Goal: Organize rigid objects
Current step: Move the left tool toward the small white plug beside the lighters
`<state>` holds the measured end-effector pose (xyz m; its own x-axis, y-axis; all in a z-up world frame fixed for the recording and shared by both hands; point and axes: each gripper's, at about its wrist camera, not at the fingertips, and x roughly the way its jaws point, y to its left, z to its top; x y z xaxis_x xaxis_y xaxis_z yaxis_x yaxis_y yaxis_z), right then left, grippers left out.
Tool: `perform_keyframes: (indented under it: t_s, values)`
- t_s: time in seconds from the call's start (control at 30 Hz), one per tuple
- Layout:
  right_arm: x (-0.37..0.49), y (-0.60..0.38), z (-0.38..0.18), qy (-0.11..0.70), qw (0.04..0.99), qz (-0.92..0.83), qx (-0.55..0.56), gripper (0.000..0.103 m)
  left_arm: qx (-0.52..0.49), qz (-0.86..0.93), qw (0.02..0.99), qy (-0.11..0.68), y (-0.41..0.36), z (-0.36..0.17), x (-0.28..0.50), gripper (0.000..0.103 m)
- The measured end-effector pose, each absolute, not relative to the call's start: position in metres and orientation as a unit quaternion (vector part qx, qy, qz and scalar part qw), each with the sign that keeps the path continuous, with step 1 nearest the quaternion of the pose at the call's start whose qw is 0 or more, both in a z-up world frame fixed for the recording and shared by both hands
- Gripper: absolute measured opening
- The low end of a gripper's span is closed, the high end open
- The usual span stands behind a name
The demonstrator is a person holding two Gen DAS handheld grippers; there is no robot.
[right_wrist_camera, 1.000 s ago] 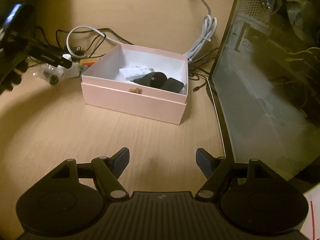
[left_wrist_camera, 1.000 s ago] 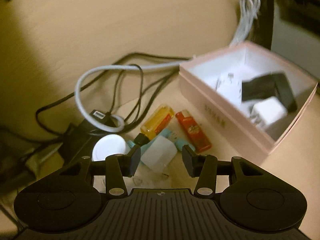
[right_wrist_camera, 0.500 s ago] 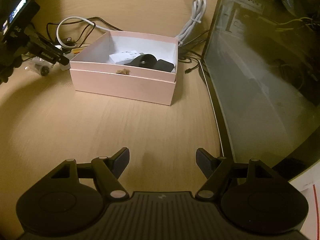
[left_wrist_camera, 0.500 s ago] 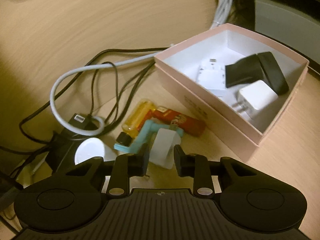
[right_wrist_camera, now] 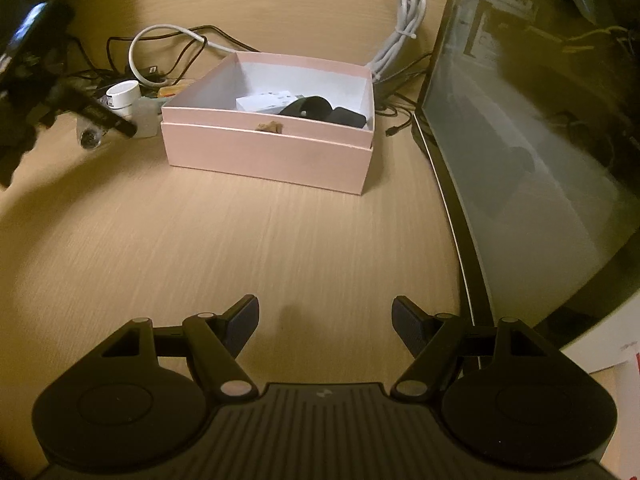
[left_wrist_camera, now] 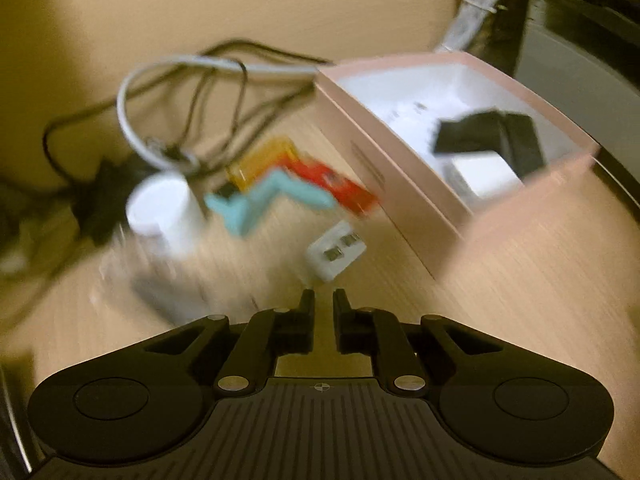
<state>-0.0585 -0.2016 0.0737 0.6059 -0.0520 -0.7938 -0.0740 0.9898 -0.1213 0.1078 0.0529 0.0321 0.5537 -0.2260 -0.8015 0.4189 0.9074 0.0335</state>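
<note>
Left wrist view: left gripper (left_wrist_camera: 323, 296) has just been closing; the jaws now stand together with only a thin slit between them, and nothing is in it. The white charger (left_wrist_camera: 335, 255) lies on the bench (left_wrist_camera: 520, 300) just beyond the fingertips, slightly right of their line, not clamped. Whether a tip touches its near corner is lost in blur. Its long axis runs near-left to far-right, skewed to the slit, with the end carrying 2 ports turned toward the camera.

- Pink box (left_wrist_camera: 400, 184) sits right and far of the charger, near it; chargers and a black item are already inside.
- Teal piece (left_wrist_camera: 264, 200), red lighter (left_wrist_camera: 344, 188) and amber bottle (left_wrist_camera: 264, 160) lie farther left, all on the bench.
- Right gripper (right_wrist_camera: 325, 320): jaws apart, empty, on the near side of the box, well apart from the charger.

Judgement: the left hand is much the nearer. The charger is ahead of the jaws, not between them, so the jaws need to part again and advance far-right to straddle its short sides before any lift toward the box.
</note>
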Motion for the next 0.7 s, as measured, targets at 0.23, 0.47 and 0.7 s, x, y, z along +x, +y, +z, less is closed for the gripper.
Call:
perform_keyframes:
  t_s: [0.23, 0.47, 0.7]
  values:
    - [-0.053, -0.195, 0.067, 0.458, 0.887, 0.008, -0.065, 0.074, 0.058, -0.209, 0.869, 0.445, 0.061, 0.026, 0.045, 0.013]
    - [-0.044, -0.173, 0.069, 0.453, 0.887, 0.034, -0.077, 0.074, -0.029, -0.18, 0.893, 0.411, 0.092, 0.038, 0.027, 0.017]
    - [-0.037, -0.152, 0.069, 0.451, 0.886, 0.062, -0.088, 0.074, 0.018, -0.194, 0.905, 0.378, 0.091, 0.053, 0.026, 0.02]
